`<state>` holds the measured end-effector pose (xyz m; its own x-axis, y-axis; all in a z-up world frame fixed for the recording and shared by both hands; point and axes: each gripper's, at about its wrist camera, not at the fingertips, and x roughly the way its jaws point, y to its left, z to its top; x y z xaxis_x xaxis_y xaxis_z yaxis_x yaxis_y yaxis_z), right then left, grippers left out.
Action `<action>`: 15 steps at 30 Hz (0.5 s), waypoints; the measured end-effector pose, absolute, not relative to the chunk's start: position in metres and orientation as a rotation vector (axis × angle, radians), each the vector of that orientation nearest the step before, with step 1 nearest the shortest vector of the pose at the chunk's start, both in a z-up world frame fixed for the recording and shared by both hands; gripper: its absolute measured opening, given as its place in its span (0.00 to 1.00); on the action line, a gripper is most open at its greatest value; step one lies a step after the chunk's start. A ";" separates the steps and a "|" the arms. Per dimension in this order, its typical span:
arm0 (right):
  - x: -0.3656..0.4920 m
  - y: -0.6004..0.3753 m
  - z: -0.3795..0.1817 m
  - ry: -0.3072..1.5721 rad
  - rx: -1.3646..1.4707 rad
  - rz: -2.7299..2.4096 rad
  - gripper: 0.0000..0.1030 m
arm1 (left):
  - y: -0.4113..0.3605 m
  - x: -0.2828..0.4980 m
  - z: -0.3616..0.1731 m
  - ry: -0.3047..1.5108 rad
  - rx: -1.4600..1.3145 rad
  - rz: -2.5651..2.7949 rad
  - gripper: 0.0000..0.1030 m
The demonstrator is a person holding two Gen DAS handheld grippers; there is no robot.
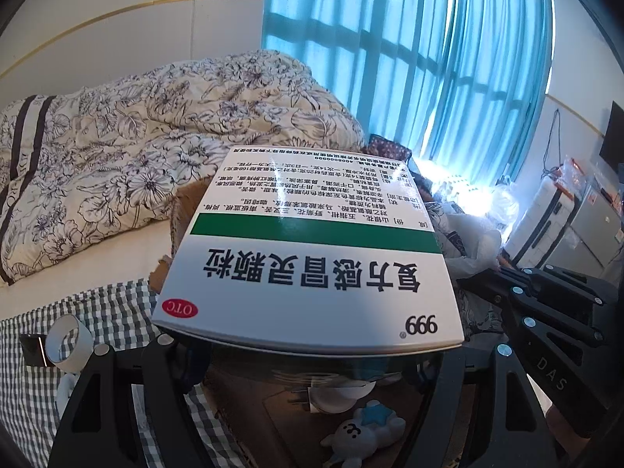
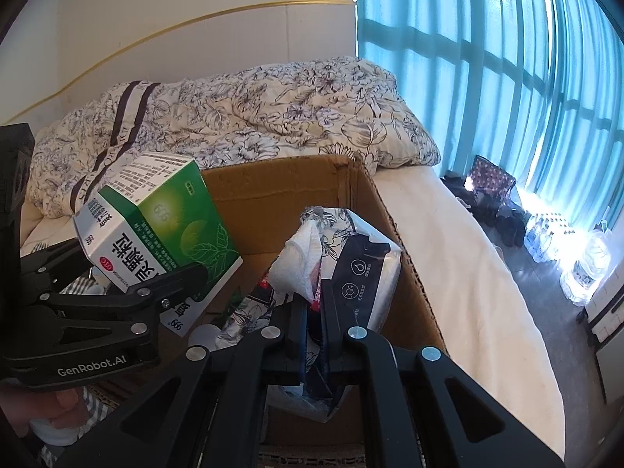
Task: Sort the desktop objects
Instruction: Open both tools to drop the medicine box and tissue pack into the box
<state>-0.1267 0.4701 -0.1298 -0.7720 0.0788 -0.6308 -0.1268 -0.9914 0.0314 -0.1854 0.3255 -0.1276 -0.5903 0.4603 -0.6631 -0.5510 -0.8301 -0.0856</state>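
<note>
Both grippers loaded above the open brown cardboard box [image 2: 280, 191]

The white-and-green printed medicine carton [image 2: 156, 230] is clamped at its lower edge by the left gripper [image 2: 183, 273], tilted over the box; judged light, stiff, glossy and crushable, best held across its flat faces. The soft floral plastic tissue pack [image 2: 351, 257] is pinched by the right gripper [image 2: 314, 323]; judged limp, so a mid-body hold is advised

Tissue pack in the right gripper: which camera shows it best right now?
The right wrist view: the tissue pack sits centred, clamped by the right gripper over the cardboard box. In the left wrist view the medicine box blocks it almost entirely.
</note>
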 end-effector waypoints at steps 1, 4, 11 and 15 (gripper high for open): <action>-0.127 0.470 -0.130 0.112 -1.013 2.856 0.05 | 0.326 -0.185 -0.128 0.174 -0.945 2.379 0.76; -0.126 0.467 -0.131 0.108 -1.017 2.855 0.05 | 0.326 -0.185 -0.128 0.171 -0.949 2.377 0.77; -0.118 0.462 -0.120 0.090 -0.956 2.857 0.44 | 0.320 -0.184 -0.120 0.117 -0.968 2.384 0.82; -0.108 0.463 -0.107 0.090 -0.901 2.867 0.49 | 0.312 -0.177 -0.102 0.087 -0.916 2.406 0.83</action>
